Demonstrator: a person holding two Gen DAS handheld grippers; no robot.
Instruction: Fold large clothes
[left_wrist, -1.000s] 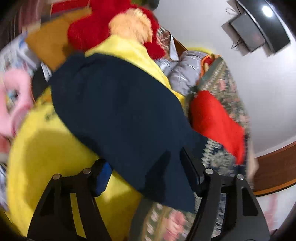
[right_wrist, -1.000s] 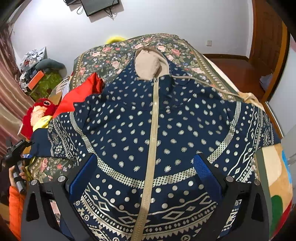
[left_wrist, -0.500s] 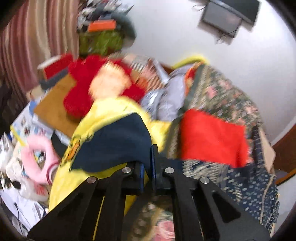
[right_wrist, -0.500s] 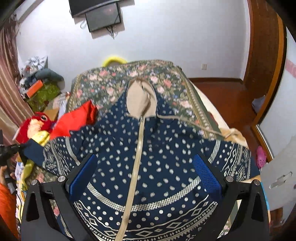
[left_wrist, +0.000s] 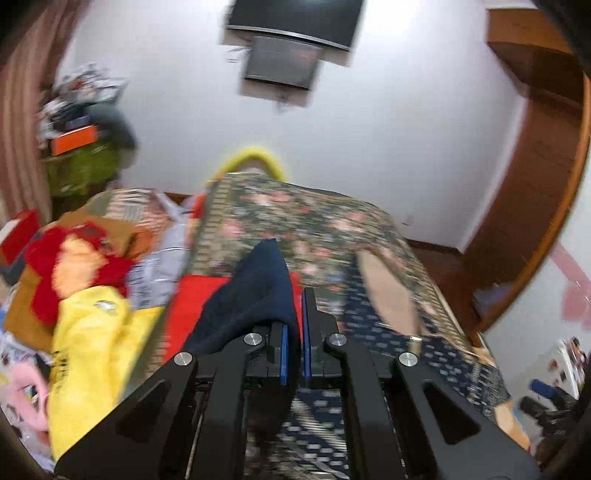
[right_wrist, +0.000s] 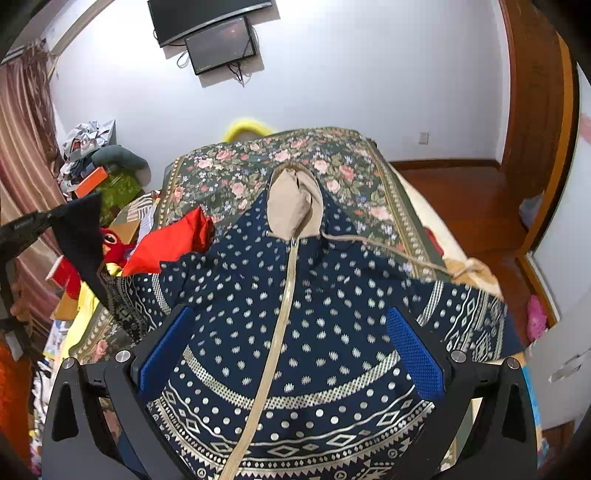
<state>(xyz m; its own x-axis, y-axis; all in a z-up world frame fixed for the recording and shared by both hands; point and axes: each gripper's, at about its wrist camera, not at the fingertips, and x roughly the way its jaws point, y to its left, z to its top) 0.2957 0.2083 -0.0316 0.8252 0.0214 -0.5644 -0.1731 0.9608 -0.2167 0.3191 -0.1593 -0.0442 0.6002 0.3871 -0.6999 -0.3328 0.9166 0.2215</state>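
Note:
A large navy patterned jacket (right_wrist: 295, 295) with a beige hood (right_wrist: 293, 206) and a beige zip lies spread on the floral bedspread (right_wrist: 258, 173). My left gripper (left_wrist: 293, 321) is shut on the jacket's plain navy sleeve cuff (left_wrist: 255, 291), which bunches up above the jaws. In the right wrist view the same gripper (right_wrist: 48, 218) holds the sleeve (right_wrist: 83, 240) lifted at the left edge. My right gripper (right_wrist: 288, 354) hangs open over the jacket's lower front, nothing between its blue pads (right_wrist: 413, 354).
A red cloth (right_wrist: 177, 236) lies on the bed by the jacket's left shoulder. Left of the bed sit a red plush toy (left_wrist: 70, 266), a yellow bag (left_wrist: 92, 343) and piled boxes. A screen (right_wrist: 221, 44) hangs on the far wall; a wooden door frame (right_wrist: 535, 110) stands right.
My left gripper closed on the navy sleeve cuff, rose and swung right toward the bed, lifting the sleeve. The right gripper rose a little and stays open.

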